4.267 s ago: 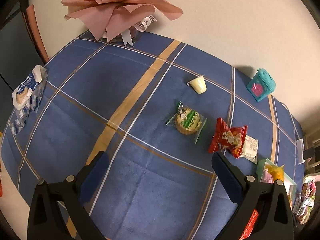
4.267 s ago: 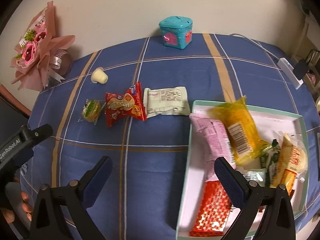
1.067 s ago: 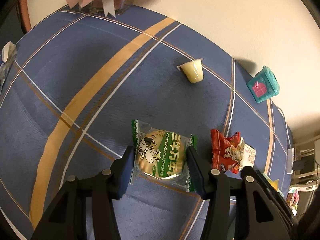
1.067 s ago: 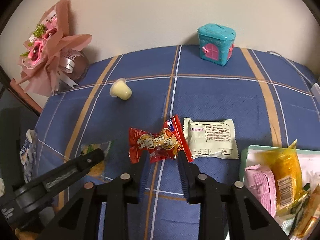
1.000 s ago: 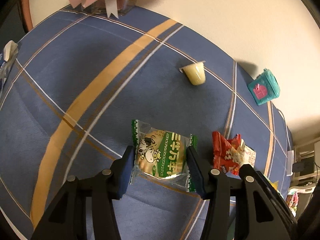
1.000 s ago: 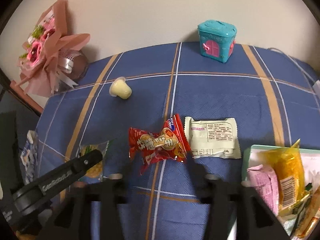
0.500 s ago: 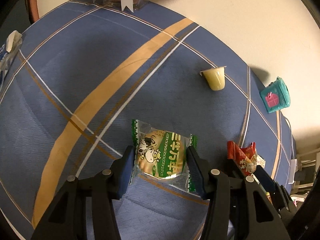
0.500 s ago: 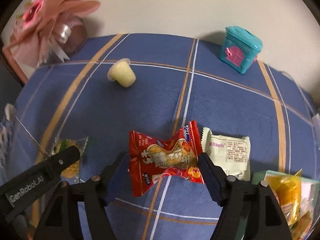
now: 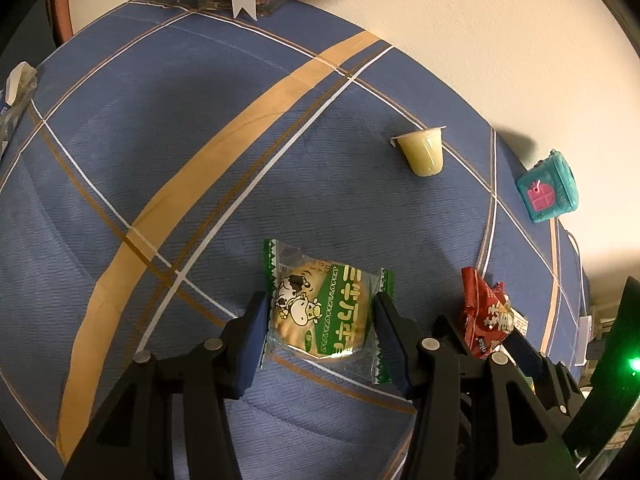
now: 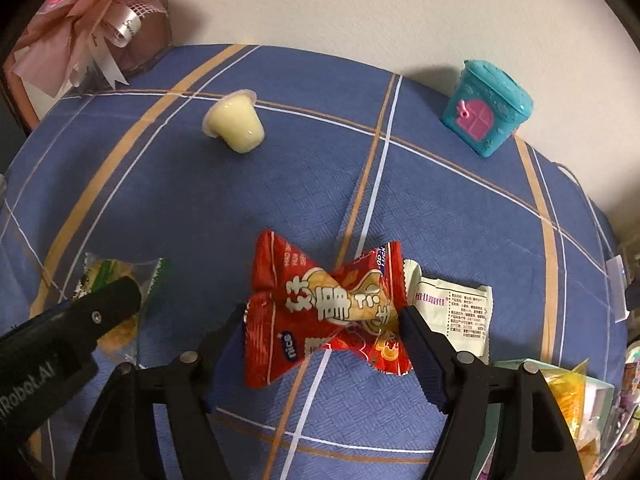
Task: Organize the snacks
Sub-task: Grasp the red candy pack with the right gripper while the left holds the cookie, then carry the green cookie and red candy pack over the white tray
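fingers (image 10: 416,332) now pinch the red snack (image 10: 324,312), lifted since before.

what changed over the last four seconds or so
Both grippers came down from open hovering and closed: the left gripper on the green cookie packet, the right gripper on the red snack packet. The jelly cup, white packet and teal box stayed put.

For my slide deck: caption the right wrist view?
Right gripper clamps a red snack packet above the blue tablecloth.
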